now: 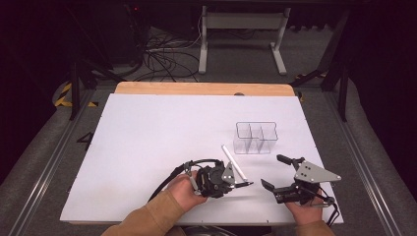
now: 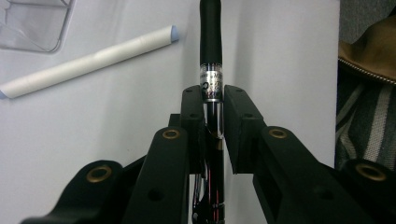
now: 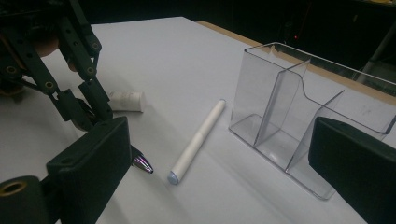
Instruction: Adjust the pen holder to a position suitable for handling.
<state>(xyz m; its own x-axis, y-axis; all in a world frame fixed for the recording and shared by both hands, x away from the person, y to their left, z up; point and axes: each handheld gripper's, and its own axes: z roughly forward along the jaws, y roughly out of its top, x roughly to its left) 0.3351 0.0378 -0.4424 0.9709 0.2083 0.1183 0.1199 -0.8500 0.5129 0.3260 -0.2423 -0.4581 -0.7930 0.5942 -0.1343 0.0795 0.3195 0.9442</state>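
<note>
White table [image 1: 147,147] carries everything: near its front edge, the left gripper [image 1: 241,185] clenches a black pen [image 2: 211,42]; the right gripper [image 1: 274,172] stands released. Gripped far back, the pen may swing and miss the clear holder [image 1: 255,137].

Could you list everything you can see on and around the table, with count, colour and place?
black pen: one, black with silver band, clamped in the left tool, lying low over the table
white pen: one, white with bluish end caps, lying flat between the black pen and the organiser
organiser: one, clear plastic, three compartments, standing right of centre
white roll: one, white, lying behind the left tool
table: one, white top, wooden far edge
left tool: black, shut on the black pen
right tool: black, jaws open, holding nothing
</note>
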